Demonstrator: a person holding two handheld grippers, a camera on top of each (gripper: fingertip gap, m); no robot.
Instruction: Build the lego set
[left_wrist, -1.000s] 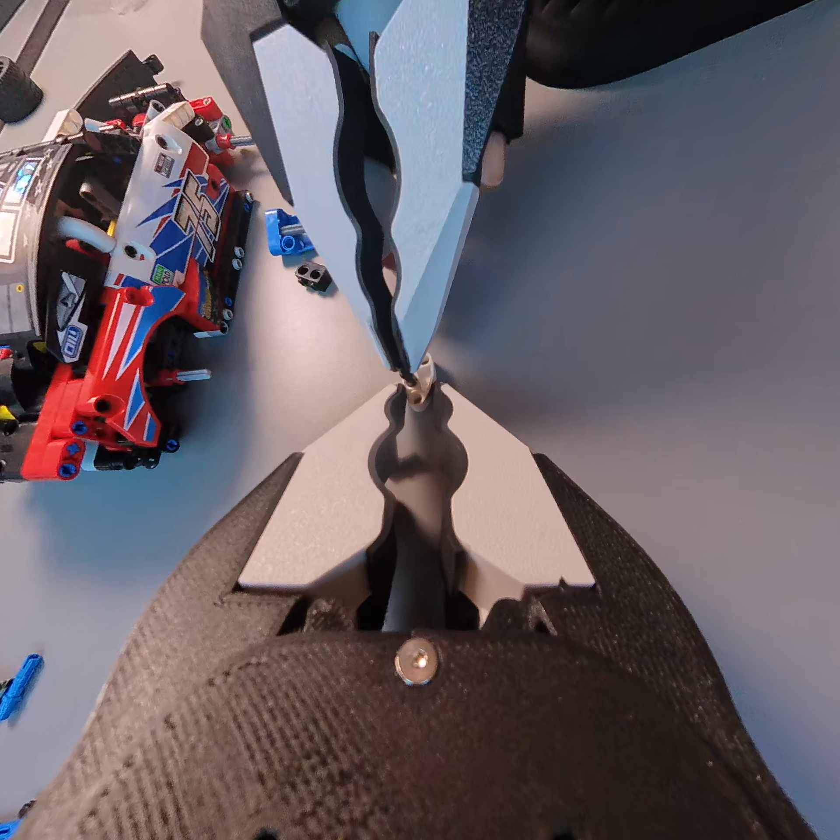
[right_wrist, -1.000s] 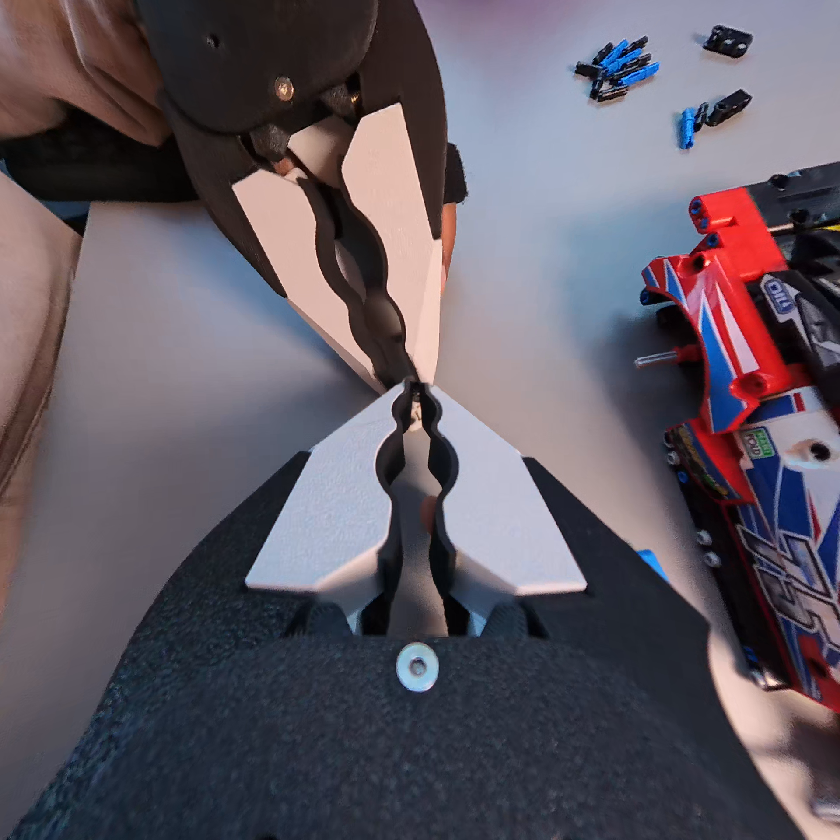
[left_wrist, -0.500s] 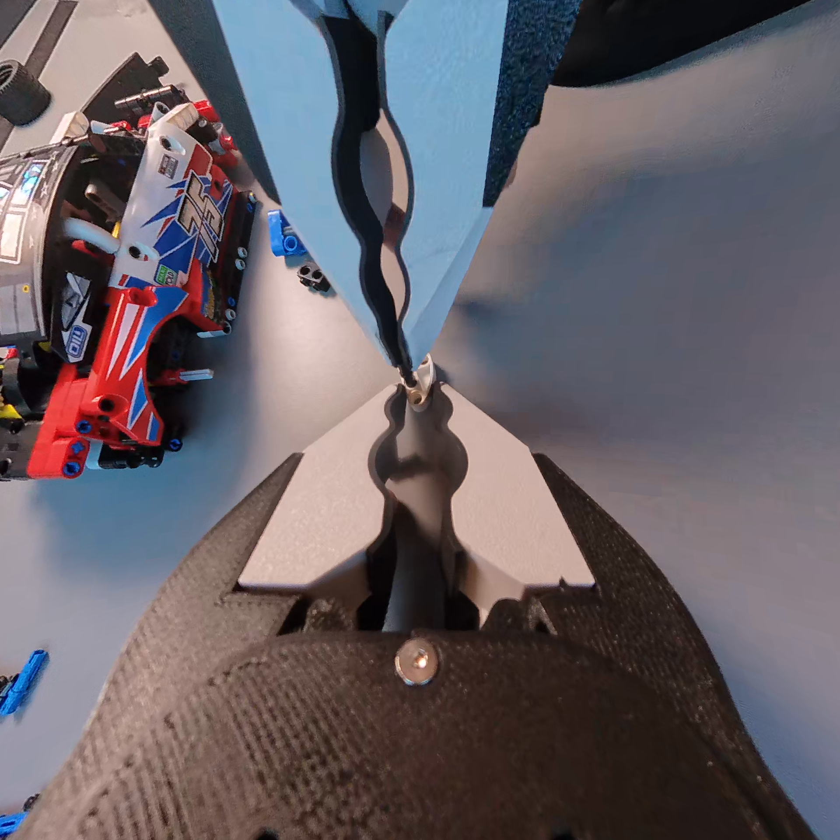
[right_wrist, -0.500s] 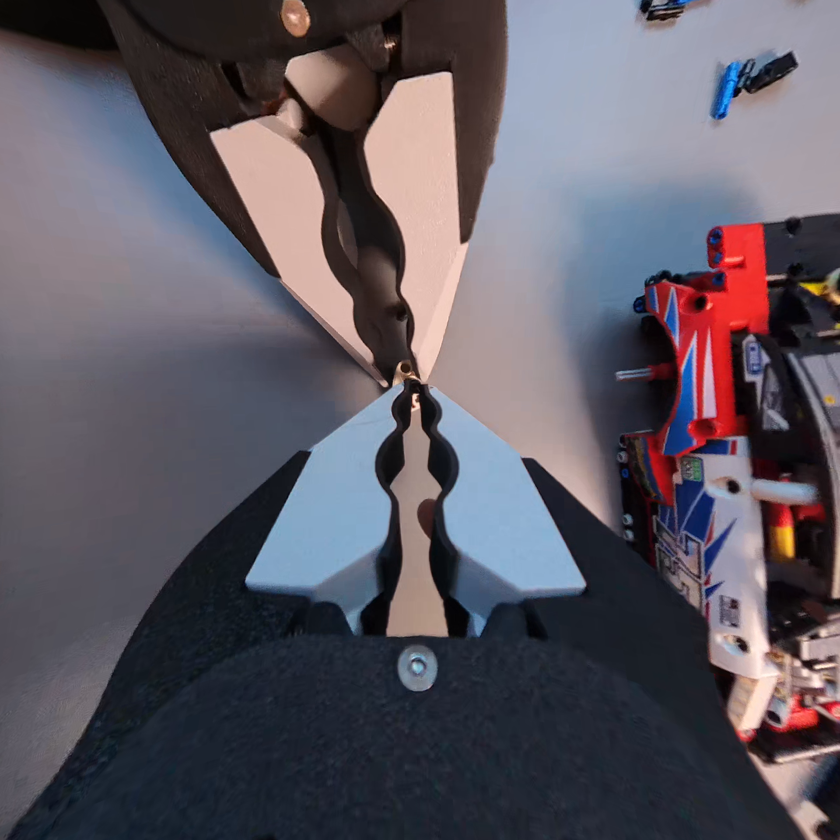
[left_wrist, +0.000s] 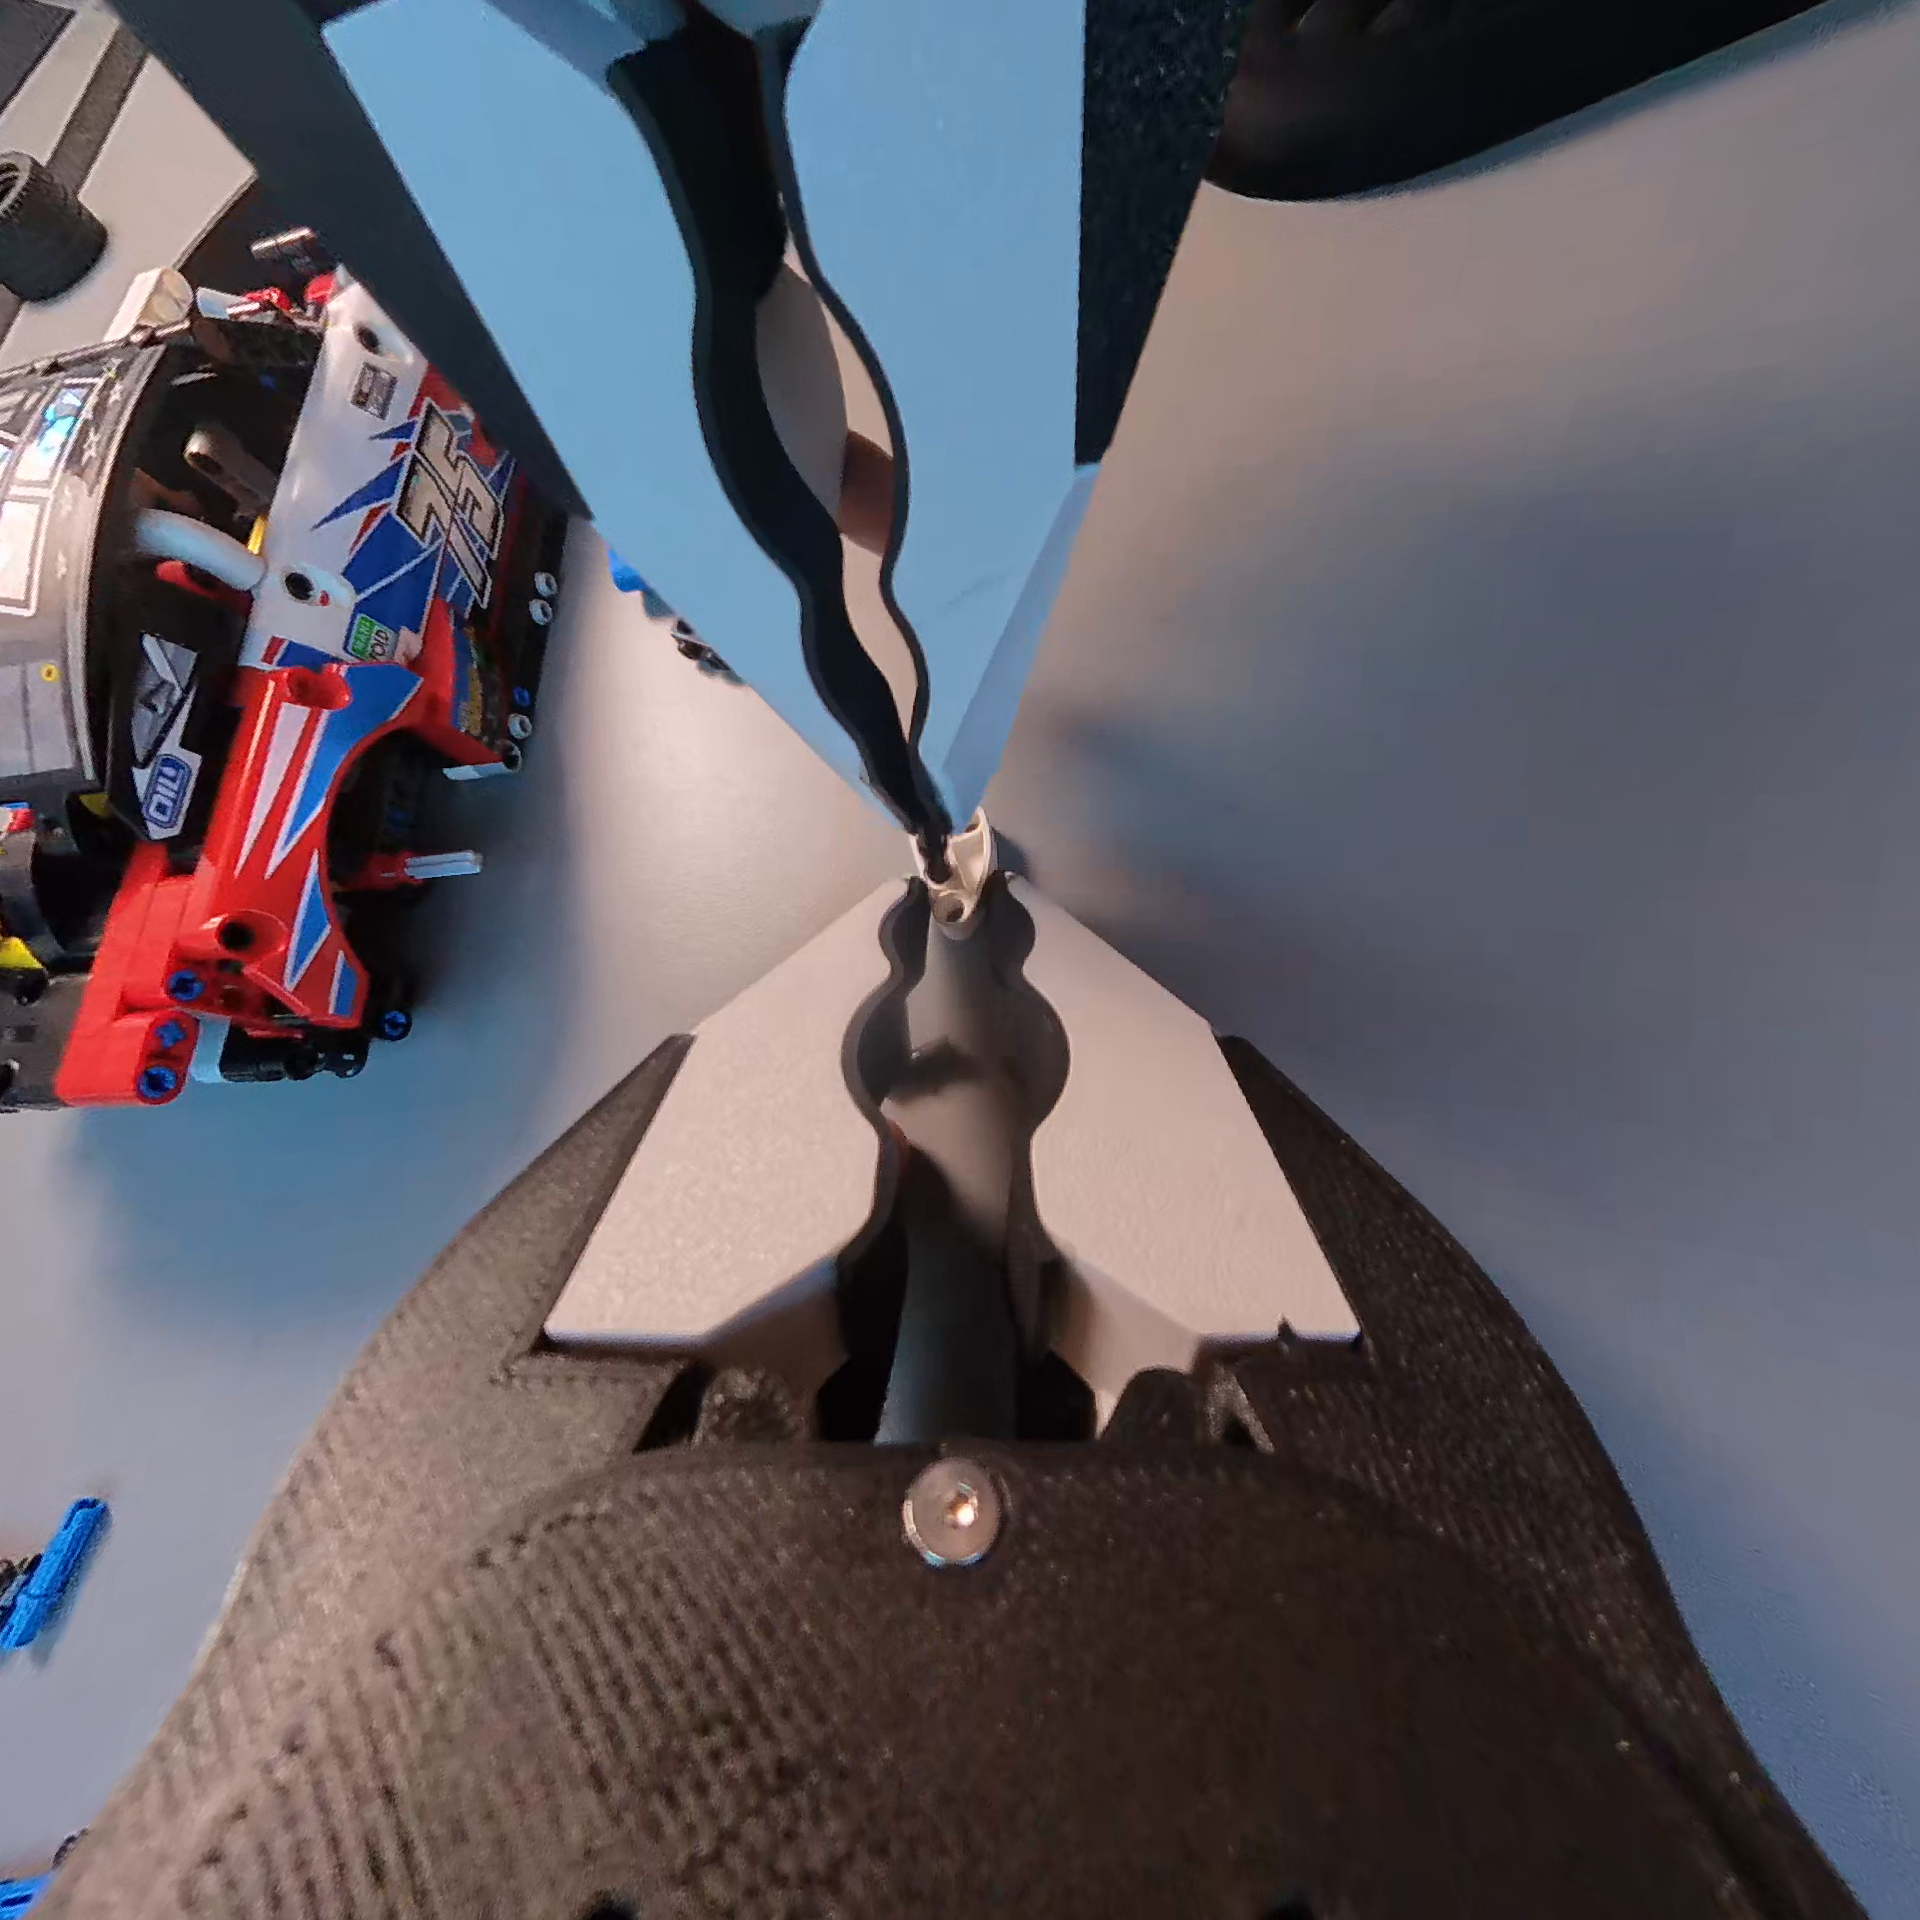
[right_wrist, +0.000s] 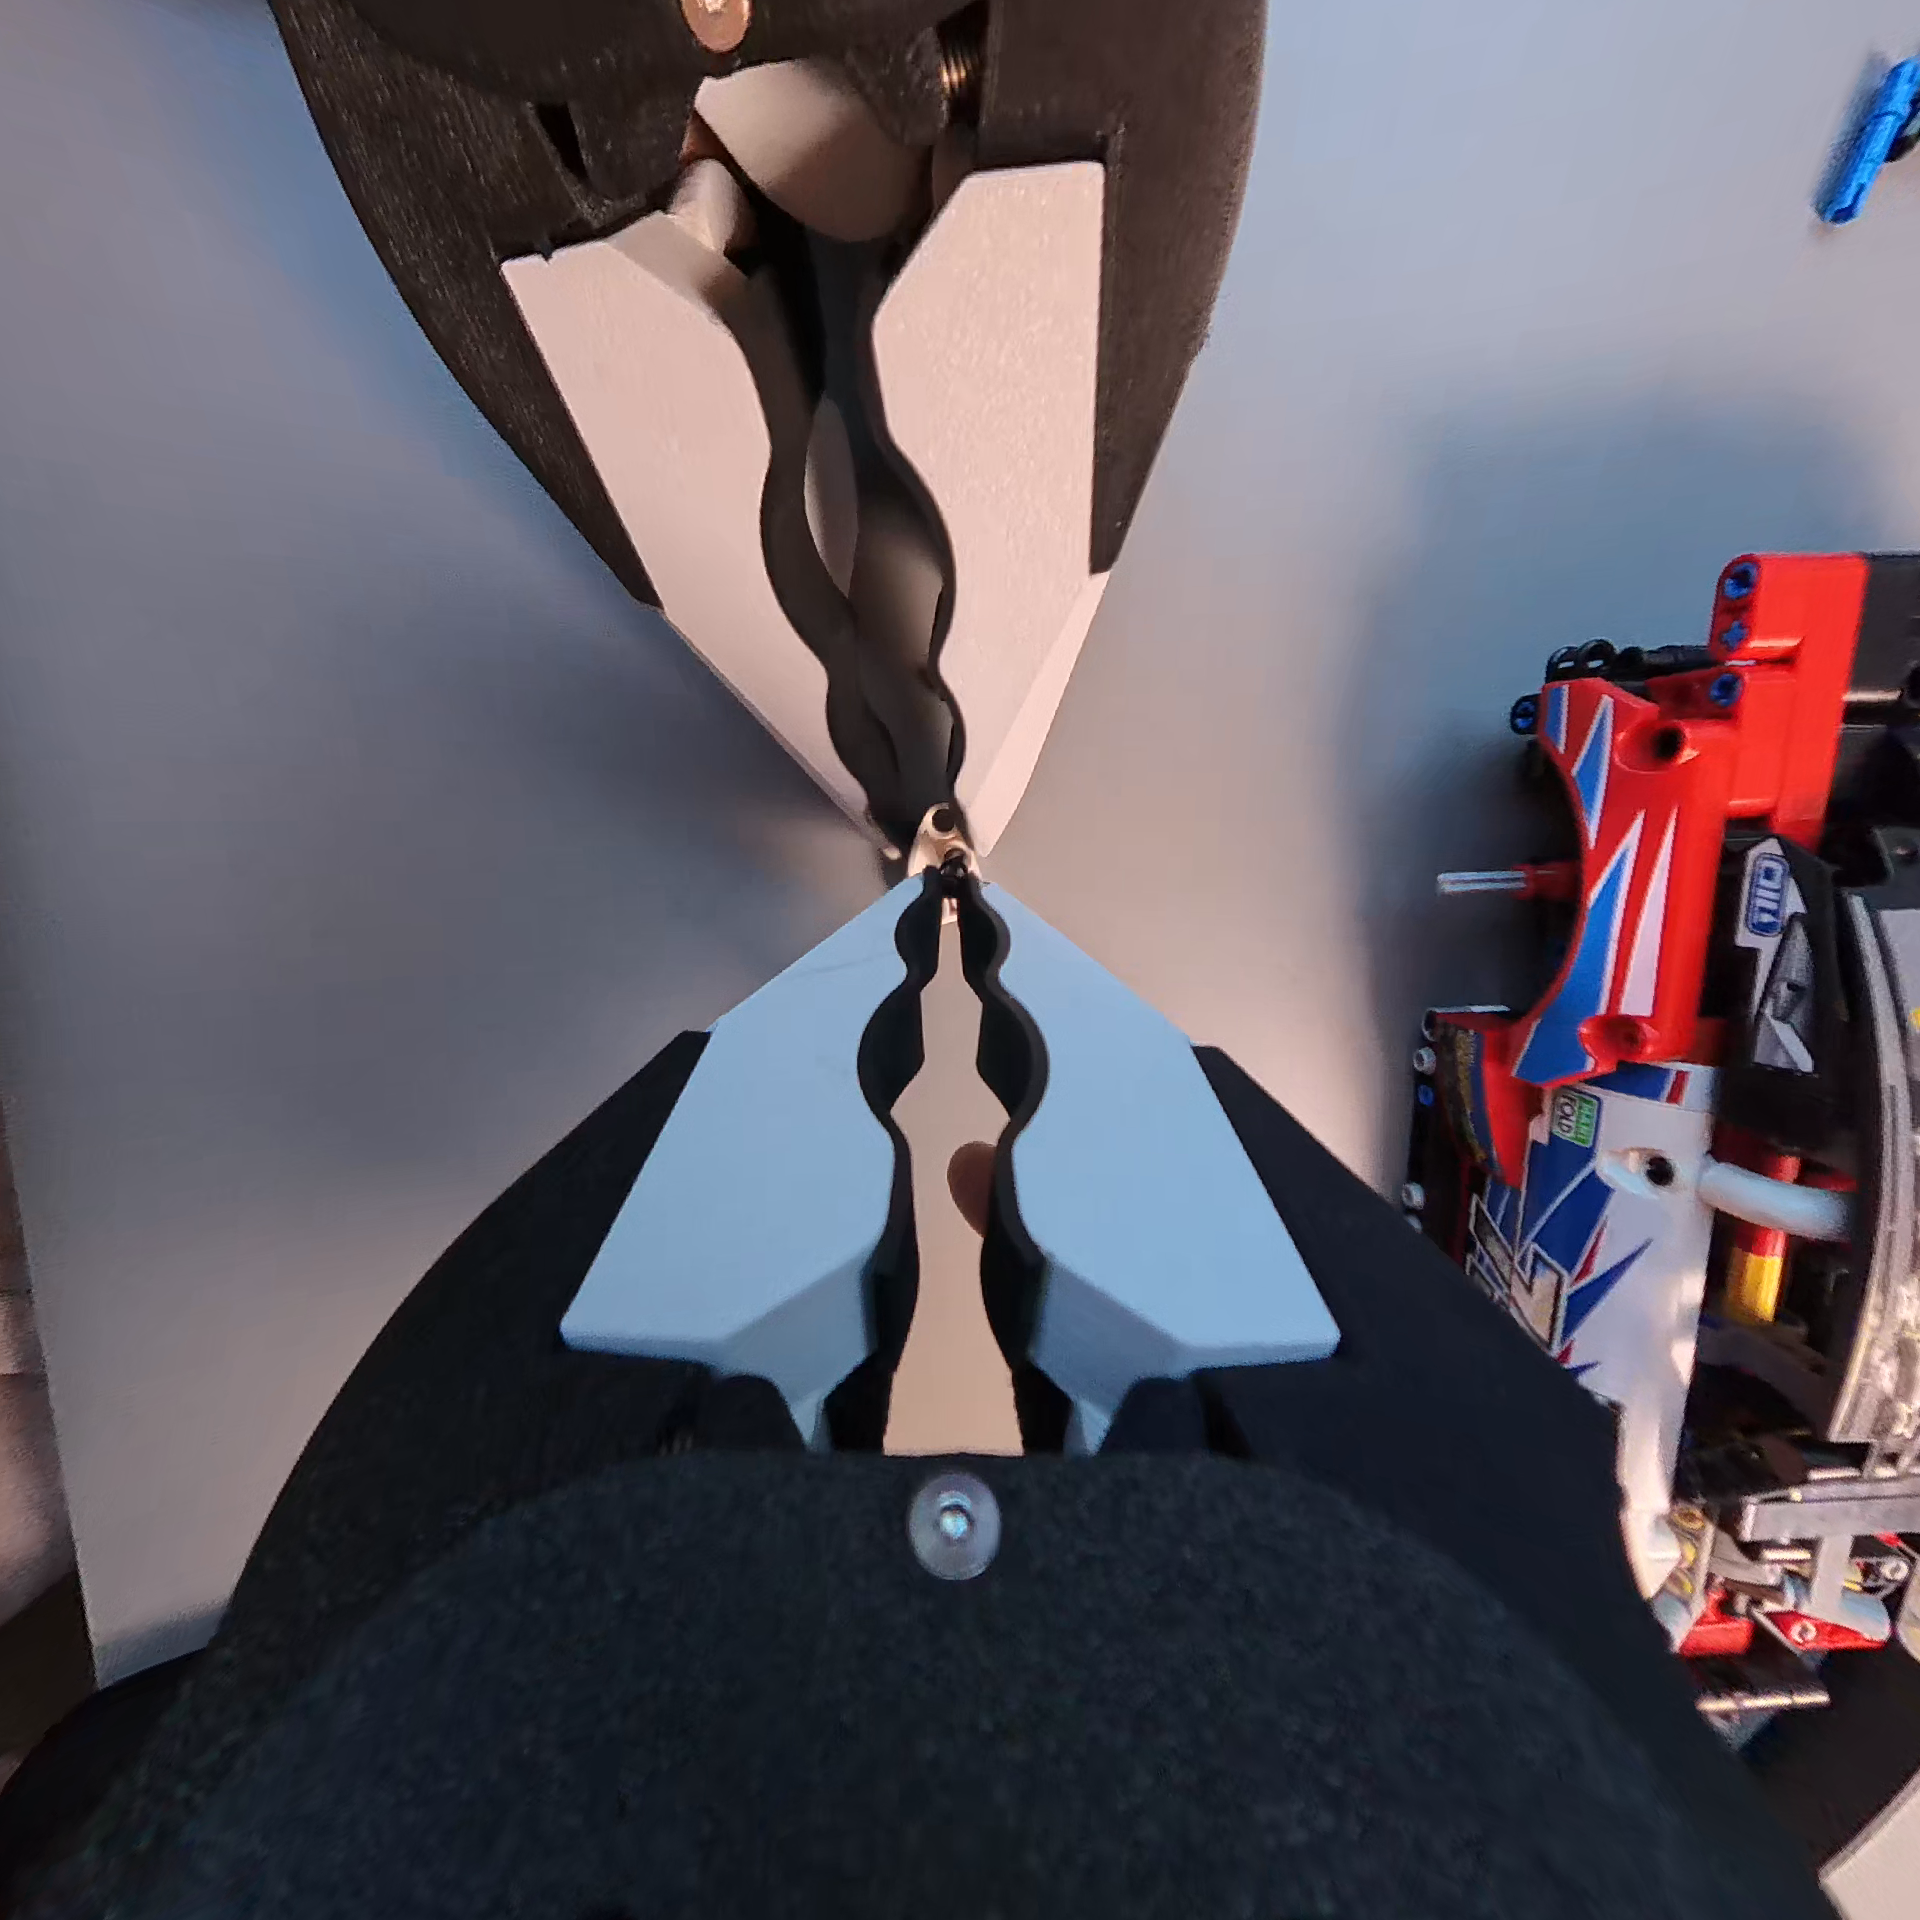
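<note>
- Small light-grey piece (left_wrist: 961, 868) at frame centre, mostly covered by meeting fingertips; shape too small to tell, likewise in the right wrist view (right_wrist: 940, 831).
- Lego car (left_wrist: 260, 665) cut off by the left edge; upper part hidden behind the right gripper (left_wrist: 935, 821).
- Blue piece (left_wrist: 634, 587) behind that gripper, barely peeking out.
- Blue pins (left_wrist: 47, 1590) at lower left, blurred and clipped.
- Blue part (right_wrist: 1870, 156) at upper right, motion-blurred.
- Black tyre (left_wrist: 36, 234) cropped at upper left.
</note>
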